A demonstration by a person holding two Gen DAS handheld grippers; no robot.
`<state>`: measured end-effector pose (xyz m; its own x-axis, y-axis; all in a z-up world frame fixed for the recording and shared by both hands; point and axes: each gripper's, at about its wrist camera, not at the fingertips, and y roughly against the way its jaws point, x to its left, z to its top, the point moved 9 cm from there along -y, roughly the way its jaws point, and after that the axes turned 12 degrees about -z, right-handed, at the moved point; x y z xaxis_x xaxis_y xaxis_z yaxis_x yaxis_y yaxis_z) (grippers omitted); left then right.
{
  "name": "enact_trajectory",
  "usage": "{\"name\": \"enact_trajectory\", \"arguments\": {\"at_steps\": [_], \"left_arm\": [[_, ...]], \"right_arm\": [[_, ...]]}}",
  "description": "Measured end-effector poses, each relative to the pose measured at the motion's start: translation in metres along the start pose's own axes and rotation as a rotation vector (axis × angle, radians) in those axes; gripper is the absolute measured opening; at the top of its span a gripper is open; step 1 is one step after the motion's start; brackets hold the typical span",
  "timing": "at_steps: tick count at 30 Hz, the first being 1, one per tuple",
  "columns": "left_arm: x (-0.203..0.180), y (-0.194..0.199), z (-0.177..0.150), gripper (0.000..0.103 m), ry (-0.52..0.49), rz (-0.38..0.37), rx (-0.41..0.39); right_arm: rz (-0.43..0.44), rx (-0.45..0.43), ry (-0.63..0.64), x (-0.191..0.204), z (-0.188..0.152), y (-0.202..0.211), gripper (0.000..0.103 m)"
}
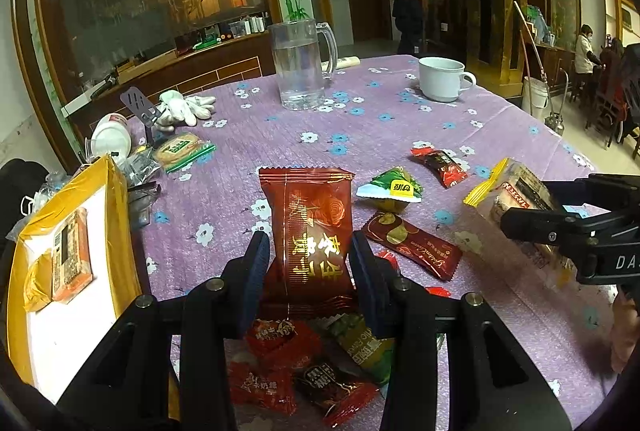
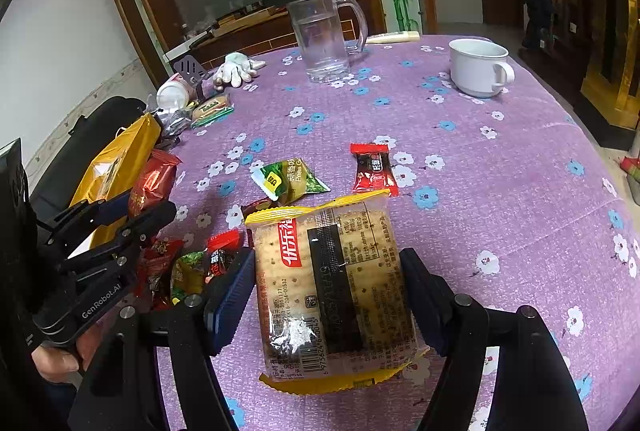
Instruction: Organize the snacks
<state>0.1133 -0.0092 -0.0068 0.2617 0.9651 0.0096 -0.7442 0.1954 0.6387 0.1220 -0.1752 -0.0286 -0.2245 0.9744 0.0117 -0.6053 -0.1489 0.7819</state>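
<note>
My left gripper is shut on a dark red rose-print snack packet, held upright above the purple flowered table; it also shows in the right wrist view. My right gripper is shut on a yellow-edged cracker packet, seen in the left wrist view. A yellow box with an orange packet inside sits at the left. Loose snacks lie on the table: a green pea packet, a small red candy, a maroon wafer packet, and a pile of red and green packets.
A glass mug with water and a white cup stand at the far side. White gloves, a white jar, a biscuit packet and a black stand lie at the far left. People sit at the far right.
</note>
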Motion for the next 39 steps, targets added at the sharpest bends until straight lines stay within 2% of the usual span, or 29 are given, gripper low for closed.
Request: {"name": "enact_trajectory", "arguments": {"at_steps": [16,27,31,38,39], "left_arm": [[-0.002,0.001,0.002,0.039,-0.033,0.047,-0.021],[-0.002,-0.003,-0.002,0.039,-0.027,0.027,0.006],[0.001,-0.008,-0.006,0.039,0.021,-0.028,0.044],[0.014,-0.023,-0.022,0.039,0.181,-0.182,0.167],[0.012,-0.025,-0.024,0.044,0.18,-0.19,0.186]], "right_arm": [[0.003,0.002,-0.007,-0.001,0.0,0.0,0.073],[0.003,-0.001,-0.006,0.001,0.0,0.002,0.073],[0.004,0.001,-0.01,0.0,0.0,0.002,0.073],[0.006,-0.006,-0.017,-0.001,0.001,0.005,0.073],[0.011,-0.01,-0.019,0.0,0.001,0.006,0.073]]}}
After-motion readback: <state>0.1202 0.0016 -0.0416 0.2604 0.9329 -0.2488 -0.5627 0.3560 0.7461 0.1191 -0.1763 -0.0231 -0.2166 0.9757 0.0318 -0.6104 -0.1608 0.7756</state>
